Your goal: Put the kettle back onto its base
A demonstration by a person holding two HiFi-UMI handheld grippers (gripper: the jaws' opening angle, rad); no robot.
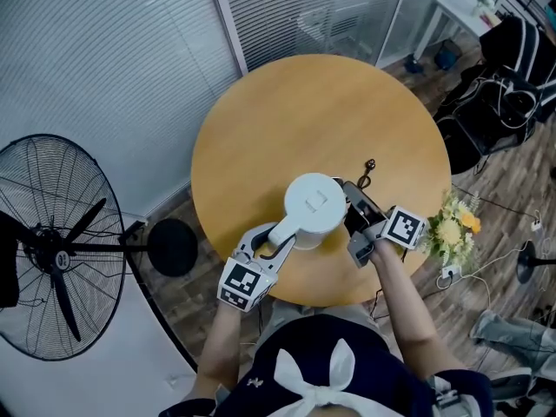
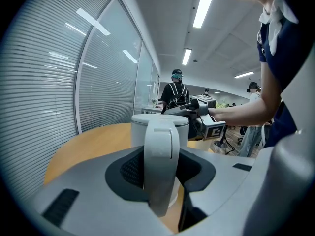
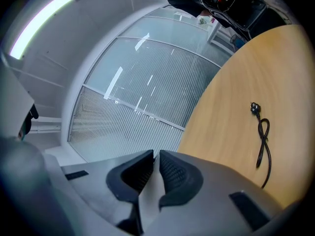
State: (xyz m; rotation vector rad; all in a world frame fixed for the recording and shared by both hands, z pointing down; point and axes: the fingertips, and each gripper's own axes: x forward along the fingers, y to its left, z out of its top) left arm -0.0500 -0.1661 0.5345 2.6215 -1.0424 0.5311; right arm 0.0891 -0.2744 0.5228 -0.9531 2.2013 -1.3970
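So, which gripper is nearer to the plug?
Right. The right gripper is on the plug's side of the kettle; the left gripper is opposite, gripping the handle.

1. No words or numbers are legible anywhere.
2. The cube [image 1: 242, 283] on the left gripper [image 1: 276, 243] and the cube [image 1: 404, 227] on the right gripper [image 1: 349, 191] carry black-and-white square marker patterns, not letters.

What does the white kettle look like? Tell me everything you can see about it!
The kettle is white and round, smooth like plastic, with a flat lid that is shut. It stands upright over the near part of the round wooden table. Its curved handle points toward the person, and the left tool is clamped on that handle. Whether its bottom rests on the table cannot be seen.
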